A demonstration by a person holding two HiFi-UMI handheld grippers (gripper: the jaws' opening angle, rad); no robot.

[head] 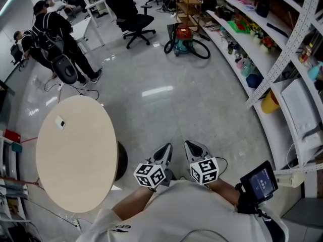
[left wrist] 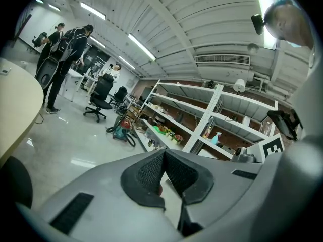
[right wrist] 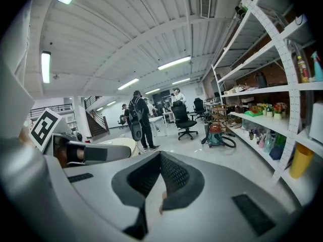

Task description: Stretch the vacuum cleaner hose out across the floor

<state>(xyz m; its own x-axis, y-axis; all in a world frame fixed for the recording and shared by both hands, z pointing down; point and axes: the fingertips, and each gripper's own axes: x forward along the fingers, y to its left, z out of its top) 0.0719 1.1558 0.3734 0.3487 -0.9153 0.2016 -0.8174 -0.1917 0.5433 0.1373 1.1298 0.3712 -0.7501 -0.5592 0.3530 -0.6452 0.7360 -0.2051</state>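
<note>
Both grippers are clamped fully shut, nothing in either one. The left gripper (head: 166,147) and right gripper (head: 194,146) sit side by side, low in front of the person, tips pointing ahead over the floor. A round beige table (head: 75,155) is just off to the left. The vacuum cleaner (head: 182,40), red top and teal body, is well apart across the room by the shelving (head: 282,69). Its black hose (head: 203,49) is curled in a loop beside it. A black office chair (head: 132,15) stands near it, and people (head: 53,32) stand far left.
</note>
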